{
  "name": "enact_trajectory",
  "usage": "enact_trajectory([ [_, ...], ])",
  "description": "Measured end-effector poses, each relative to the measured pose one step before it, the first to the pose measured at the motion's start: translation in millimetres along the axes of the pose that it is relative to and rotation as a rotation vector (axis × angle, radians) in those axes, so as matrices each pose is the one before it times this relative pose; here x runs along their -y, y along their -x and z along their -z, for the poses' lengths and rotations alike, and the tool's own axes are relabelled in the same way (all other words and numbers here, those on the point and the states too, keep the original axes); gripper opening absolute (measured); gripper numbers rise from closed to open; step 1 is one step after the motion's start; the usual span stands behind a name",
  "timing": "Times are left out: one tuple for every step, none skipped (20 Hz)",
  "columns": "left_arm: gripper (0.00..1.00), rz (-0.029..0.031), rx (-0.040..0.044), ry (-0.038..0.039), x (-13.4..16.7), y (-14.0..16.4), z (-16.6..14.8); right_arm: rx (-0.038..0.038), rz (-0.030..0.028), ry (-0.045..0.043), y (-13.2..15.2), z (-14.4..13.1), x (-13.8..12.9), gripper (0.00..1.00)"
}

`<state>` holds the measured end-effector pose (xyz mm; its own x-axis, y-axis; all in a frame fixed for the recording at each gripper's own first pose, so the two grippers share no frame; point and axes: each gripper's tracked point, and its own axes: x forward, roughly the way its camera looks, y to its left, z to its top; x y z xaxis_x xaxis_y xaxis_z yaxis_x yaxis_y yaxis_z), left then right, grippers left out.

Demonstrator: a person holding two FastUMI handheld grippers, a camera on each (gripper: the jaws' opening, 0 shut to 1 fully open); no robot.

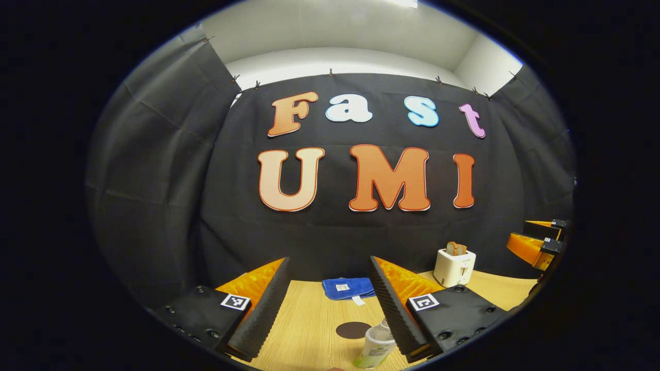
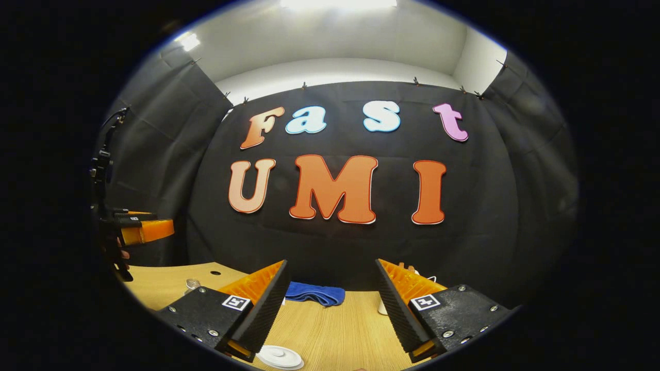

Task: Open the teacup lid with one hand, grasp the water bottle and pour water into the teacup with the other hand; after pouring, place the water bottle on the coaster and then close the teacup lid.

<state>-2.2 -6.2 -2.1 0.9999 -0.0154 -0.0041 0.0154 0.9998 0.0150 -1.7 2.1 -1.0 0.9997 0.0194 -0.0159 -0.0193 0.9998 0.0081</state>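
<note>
In the left gripper view a clear water bottle (image 1: 375, 346) with a pale label stands on the wooden table, just inside my left gripper's right finger. A dark round coaster (image 1: 353, 330) lies just behind and left of it. My left gripper (image 1: 329, 268) is open above the table and holds nothing. In the right gripper view a white round teacup lid (image 2: 281, 356) with a small knob sits low between the fingers, near the left one. My right gripper (image 2: 331, 265) is open and holds nothing. The cup under the lid is hidden.
A folded blue cloth (image 1: 348, 287) (image 2: 314, 293) lies at the table's far edge by the wall. A white toaster (image 1: 454, 265) with bread stands at the back right. The other gripper (image 1: 539, 239) shows far right; the left one (image 2: 138, 228) shows far left.
</note>
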Motion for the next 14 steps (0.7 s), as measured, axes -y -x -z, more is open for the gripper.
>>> enact_trajectory([
  [0.96, 0.00389, 0.00102, -0.00372, 0.79, 0.43, 0.34, -0.00091, 0.00061, -0.00176, -0.92, -0.23, 0.16, 0.97],
  [0.96, 0.00415, -0.00006, -0.00258, 1.94, 0.67, -1.03, -0.00203, -0.00386, -0.00269, -0.18, 0.63, -0.71, 0.97],
  [0.96, 0.00371, -0.00171, -0.00338, 1.04, -0.11, -0.47, -0.00382, -0.0024, -0.003, 0.69, 0.84, -0.35, 0.97],
  [0.96, 0.00145, -0.00377, -0.00293, 0.96, 1.15, 3.54, -0.00425, -0.00305, -0.00103, -0.08, 1.54, -0.22, 0.97],
  [0.97, 0.00125, -0.00322, -0.00044, 0.88, -0.04, 1.29, -0.00476, -0.00014, 0.0006, -0.44, 1.31, 0.58, 0.97],
  [0.96, 0.00222, -0.00334, 0.00283, 1.2, 0.32, 2.11, -0.00402, -0.00039, 0.00124, -0.07, 1.98, 0.76, 0.97],
  [0.96, 0.00458, -0.003, 0.00696, 1.43, 0.09, 1.53, -0.00343, -0.0009, 0.00046, -0.14, 1.31, 0.21, 0.97],
  [0.96, 0.00693, -0.00401, 0.00963, 3.19, -0.73, 0.42, -0.0044, -0.00321, -0.00119, -0.23, 1.31, -1.07, 0.97],
  [0.96, 0.01053, -0.00639, 0.0105, 3.52, 1.82, 2.46, -0.00632, -0.00607, -0.00191, 0.1, 1.93, -2.31, 0.97],
  [0.96, 0.01145, -0.00673, 0.00819, 3.54, 0.6, 3.45, -0.00747, -0.00485, -0.00197, -0.57, 3.4, -1.77, 0.97],
  [0.96, 0.00942, -0.00763, 0.00468, 3.08, -0.06, 3.46, -0.00574, -0.00632, -0.00023, -0.96, 2.79, -1.29, 0.97],
  [0.97, 0.00704, -0.00675, 0.00069, 1.7, 1.33, 3.9, -0.00589, -0.00369, 0.00097, -0.29, 2.84, -0.72, 0.97],
  [0.96, 0.00581, -0.00542, -0.00149, 2.26, 0.53, 3.19, -0.00487, -0.0043, 0.0001, 0.11, 2.38, -1.19, 0.97],
  [0.96, 0.00733, -0.00655, -0.00085, 2.76, 0.2, 3.67, -0.00214, -0.00894, 0.00007, -0.71, 3.37, -2.39, 0.97],
])
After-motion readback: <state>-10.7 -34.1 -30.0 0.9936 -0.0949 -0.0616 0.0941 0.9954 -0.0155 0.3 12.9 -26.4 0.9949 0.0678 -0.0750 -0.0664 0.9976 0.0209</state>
